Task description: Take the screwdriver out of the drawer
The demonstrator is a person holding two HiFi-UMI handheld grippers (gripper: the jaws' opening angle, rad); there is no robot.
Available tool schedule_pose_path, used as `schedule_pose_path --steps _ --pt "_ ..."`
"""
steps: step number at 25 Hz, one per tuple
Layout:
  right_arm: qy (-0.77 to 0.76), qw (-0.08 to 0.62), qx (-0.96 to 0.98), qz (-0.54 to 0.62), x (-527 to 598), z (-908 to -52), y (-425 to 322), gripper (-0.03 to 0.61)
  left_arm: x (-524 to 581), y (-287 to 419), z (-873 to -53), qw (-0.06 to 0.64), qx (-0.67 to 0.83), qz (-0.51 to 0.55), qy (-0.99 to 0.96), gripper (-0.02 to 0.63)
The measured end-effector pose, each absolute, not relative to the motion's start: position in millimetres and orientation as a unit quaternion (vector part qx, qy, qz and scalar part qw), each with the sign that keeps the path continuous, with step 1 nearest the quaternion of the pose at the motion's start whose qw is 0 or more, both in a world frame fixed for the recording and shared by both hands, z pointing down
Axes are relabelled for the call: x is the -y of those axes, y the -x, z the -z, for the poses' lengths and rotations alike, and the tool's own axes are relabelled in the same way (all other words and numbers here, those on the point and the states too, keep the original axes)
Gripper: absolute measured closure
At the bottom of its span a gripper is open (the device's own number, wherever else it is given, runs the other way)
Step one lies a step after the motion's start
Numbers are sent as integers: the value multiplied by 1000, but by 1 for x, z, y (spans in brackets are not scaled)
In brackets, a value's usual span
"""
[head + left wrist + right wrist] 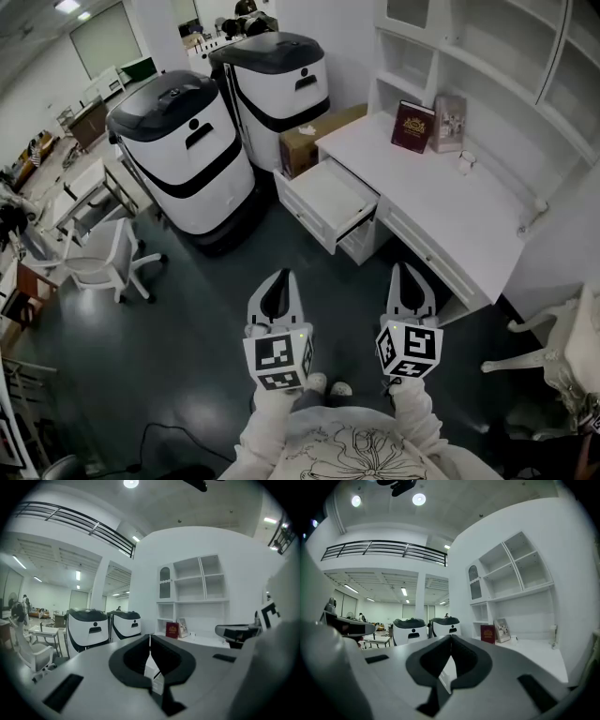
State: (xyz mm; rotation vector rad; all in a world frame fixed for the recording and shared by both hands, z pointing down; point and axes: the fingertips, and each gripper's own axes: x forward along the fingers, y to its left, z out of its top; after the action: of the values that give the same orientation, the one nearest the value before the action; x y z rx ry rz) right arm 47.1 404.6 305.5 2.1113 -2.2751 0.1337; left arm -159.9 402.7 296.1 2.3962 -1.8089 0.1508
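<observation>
The white desk (pixel 450 202) has its top left drawer (pixel 330 199) pulled open toward the room; its inside looks white and I see no screwdriver from here. Both grippers are held side by side above the dark floor, well short of the drawer and pointing toward it. My left gripper (pixel 284 276) has its jaws together with nothing between them, as the left gripper view (pixel 150 637) also shows. My right gripper (pixel 405 268) is likewise shut and empty (pixel 450 637). The drawer's contents are hidden in both gripper views.
Two large white-and-black machines (pixel 183 155) (pixel 277 89) stand left of the desk, a cardboard box (pixel 314 139) between them and it. A red book (pixel 412 127) and a picture frame (pixel 450 122) lean on the desktop. A white office chair (pixel 103 261) is at left, another chair (pixel 558 352) at right.
</observation>
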Motion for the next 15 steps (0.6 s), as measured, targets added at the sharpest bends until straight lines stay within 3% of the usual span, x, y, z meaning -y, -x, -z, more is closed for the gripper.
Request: schedule_pose_path --steps 15 --pt "-671 21 740 -51 -407 -328 -73 575 -411 134 -326 87 609 -69 -785 603"
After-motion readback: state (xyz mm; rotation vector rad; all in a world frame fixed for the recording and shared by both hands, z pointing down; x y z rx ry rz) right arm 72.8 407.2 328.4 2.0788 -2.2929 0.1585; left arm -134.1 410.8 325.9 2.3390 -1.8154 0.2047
